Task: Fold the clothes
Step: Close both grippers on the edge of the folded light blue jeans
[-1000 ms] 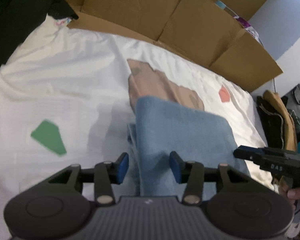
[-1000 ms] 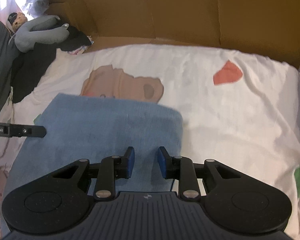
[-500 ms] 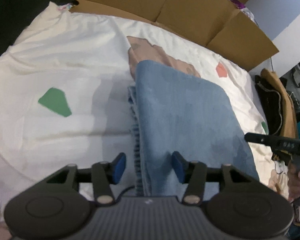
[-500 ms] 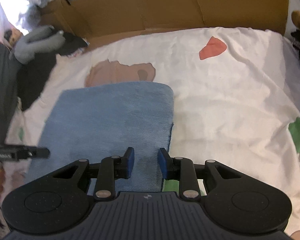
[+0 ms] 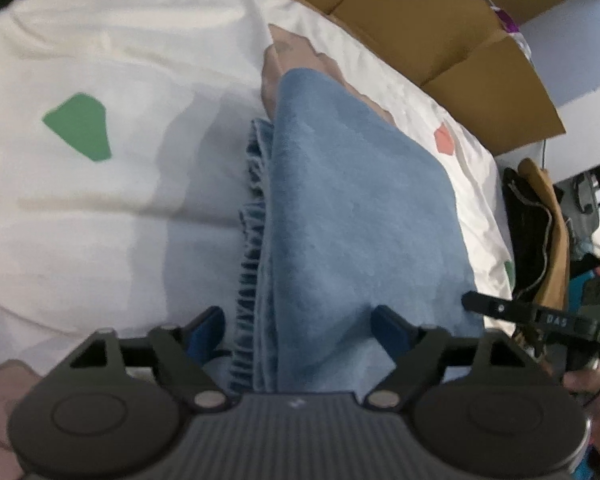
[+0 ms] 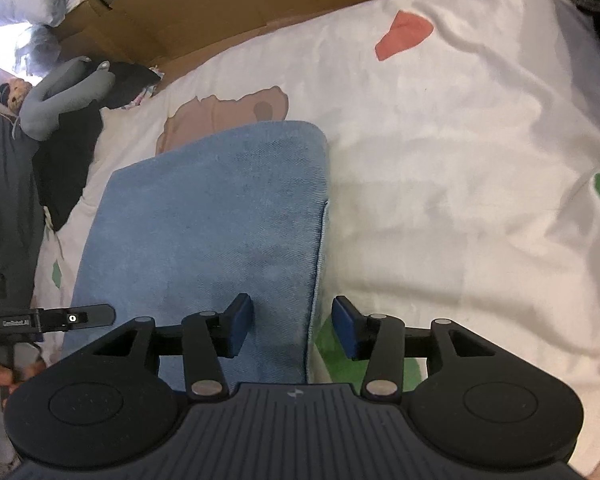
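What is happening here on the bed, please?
A person is folding a blue towel on a white printed bedsheet, with a handheld gripper in each hand. The towel lies folded flat. The left gripper and the right gripper each sit at a near corner of it. Their jaws have just been opening: the towel's edges lie between them, but the pads no longer press on it.

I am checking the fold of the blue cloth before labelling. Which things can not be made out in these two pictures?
- Near edge of the blue cloth: both views, hidden behind the gripper bodies.
- How many layers it has: left wrist view, blurred; only a stacked side edge shows.
- Bear print on the sheet: both views, partly covered by the cloth.
- Left gripper and right gripper both stand open, jaws just opening; whether the pads touch the cloth cannot be told.
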Demonstrator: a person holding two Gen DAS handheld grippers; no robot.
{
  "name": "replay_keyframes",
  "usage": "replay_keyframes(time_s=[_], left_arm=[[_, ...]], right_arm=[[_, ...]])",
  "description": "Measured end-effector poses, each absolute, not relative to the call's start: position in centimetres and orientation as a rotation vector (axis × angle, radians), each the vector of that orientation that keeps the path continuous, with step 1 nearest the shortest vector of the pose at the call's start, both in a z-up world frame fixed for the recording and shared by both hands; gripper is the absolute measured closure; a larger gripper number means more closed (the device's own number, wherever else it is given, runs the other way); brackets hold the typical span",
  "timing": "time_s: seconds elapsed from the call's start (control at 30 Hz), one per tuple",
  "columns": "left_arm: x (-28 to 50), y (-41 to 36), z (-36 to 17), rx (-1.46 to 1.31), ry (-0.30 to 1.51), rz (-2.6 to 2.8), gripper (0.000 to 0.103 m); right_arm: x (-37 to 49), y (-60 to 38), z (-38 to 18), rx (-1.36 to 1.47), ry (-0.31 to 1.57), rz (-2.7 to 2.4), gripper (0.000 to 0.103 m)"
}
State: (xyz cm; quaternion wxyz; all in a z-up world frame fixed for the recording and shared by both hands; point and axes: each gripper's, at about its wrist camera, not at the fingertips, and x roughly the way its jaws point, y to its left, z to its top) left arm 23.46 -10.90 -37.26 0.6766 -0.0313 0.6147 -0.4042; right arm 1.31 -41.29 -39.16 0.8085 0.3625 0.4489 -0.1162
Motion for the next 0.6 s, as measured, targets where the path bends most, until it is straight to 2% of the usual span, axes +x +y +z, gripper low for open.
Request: replay_keyframes(time_s=[0.23,0.3,0.47,0.6], left_arm=[[23.5,-12.4,-37.8,-0.067,1.390,-0.934,0.009],[23.3,-12.8,-37.5,-0.060,1.396,-0.941,0.014],[23.0,-12.9,-36.8,-0.031,1.379,-0.932,0.024],[23.5,-12.4,-36.3,-0.048,1.392,-0.935,0.033]], right_arm=[[2.1,-41.7,-40.5,0.841,0.952,-0.197,0.047],[2.2,-41.6,-40.4,0.830,0.950,-0.185,0.049],[2.1,-41.1,-39.5,0.784,0.941,-0.162,0.061],[1.8,-41.3,-38.9,0.804,0.934,-0.153,0.064]])
